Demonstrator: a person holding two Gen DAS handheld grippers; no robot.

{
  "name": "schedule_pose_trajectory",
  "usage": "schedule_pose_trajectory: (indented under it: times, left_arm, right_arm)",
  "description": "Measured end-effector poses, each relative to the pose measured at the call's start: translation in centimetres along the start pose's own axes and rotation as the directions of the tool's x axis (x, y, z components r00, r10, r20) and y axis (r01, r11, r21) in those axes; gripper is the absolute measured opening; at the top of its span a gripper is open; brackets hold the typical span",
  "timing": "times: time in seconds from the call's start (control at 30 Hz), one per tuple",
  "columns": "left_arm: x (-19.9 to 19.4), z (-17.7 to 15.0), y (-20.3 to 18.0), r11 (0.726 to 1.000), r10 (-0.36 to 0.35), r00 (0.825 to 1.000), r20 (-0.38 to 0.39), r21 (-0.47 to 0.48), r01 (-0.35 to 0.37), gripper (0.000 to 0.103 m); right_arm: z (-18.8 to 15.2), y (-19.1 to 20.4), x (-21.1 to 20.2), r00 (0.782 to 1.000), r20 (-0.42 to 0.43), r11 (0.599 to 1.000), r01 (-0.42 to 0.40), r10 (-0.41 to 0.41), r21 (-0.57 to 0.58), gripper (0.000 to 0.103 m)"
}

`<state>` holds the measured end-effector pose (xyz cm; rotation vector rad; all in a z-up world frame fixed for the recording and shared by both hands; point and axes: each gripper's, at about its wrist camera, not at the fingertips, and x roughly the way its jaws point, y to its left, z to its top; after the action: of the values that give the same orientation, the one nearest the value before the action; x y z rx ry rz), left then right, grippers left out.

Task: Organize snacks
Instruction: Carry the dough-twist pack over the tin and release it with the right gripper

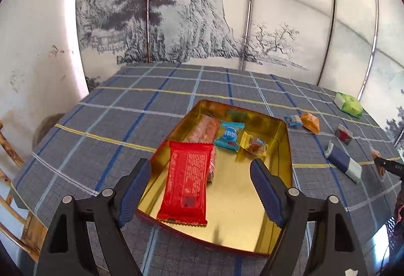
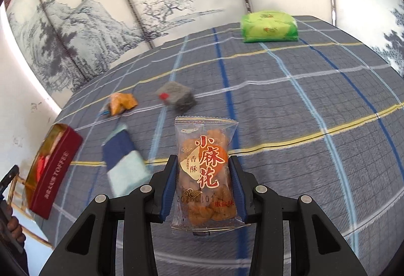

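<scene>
The right gripper [image 2: 203, 170] is clamping a clear pack of fried twists [image 2: 205, 175] above the checked tablecloth [image 2: 290, 104]; the left gripper [image 1: 200, 183] is hanging wide open and empty over the gold tin [image 1: 252, 225], where a red packet [image 1: 188, 185] is lying by its near-left edge.

Grey plaid tablecloth [image 1: 121, 109] with blue, white and yellow lines covering the tabletop. Behind it, a folding screen [image 1: 176, 10] painted with ink-wash mountains and pines, plus a scuffed white wall [image 1: 32, 48] off to the left. Bit of a bamboo chair [image 1: 15, 200] poking in at the lower left edge.
</scene>
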<state>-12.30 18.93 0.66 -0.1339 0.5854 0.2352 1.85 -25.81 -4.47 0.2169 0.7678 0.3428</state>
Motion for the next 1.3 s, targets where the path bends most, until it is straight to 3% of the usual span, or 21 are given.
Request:
schedule_pose_trajectory:
  times: [0.13, 0.23, 0.37, 0.43, 0.57, 0.83, 1.3]
  left_arm:
    - [-0.3, -0.3, -0.1, 0.999, 0.021, 1.000, -0.011, 0.034, -0.020, 0.077]
    - [-0.7, -0.4, 0.1, 0.999, 0.036, 0.999, -0.016, 0.033, -0.036, 0.085]
    - [-1.3, -0.4, 0.6, 0.999, 0.045, 0.999, -0.006, 0.029, -0.045, 0.085]
    - [-1.5, -0.4, 0.9, 0.998, 0.059, 0.998, -0.006, 0.034, -0.059, 0.085]
    - [-1.8, -0.6, 1.2, 0.994, 0.092, 0.996, 0.000, 0.054, -0.092, 0.086]
    - [-2.7, -0.9, 2.1, 0.992, 0.108, 0.994, 0.034, 0.060, -0.109, 0.086]
    - [-2.9, -1.1, 3.1, 0.996, 0.079, 0.996, 0.034, 0.037, -0.080, 0.089]
  right_arm:
    - [0.6, 4.7, -0.5, 0.996, 0.008, 0.995, -0.085, 0.085, -0.058, 0.041]
    - [1.1, 9.6, -0.7, 0.985, 0.001, 0.977, -0.174, 0.175, -0.126, 0.041]
    - [1.4, 16.0, -0.1, 0.949, -0.045, 0.932, -0.313, 0.311, -0.181, 0.041]
    - [1.5, 19.3, 0.7, 0.922, -0.081, 0.901, -0.388, 0.379, -0.193, 0.041]
    - [1.0, 24.7, 2.6, 0.881, -0.153, 0.856, -0.472, 0.448, -0.209, 0.041]
    - [-1.0, 31.5, 7.0, 0.855, -0.274, 0.829, -0.505, 0.441, -0.241, 0.041]
    - [-2.4, 33.5, 11.4, 0.875, -0.326, 0.872, -0.439, 0.359, -0.217, 0.041]
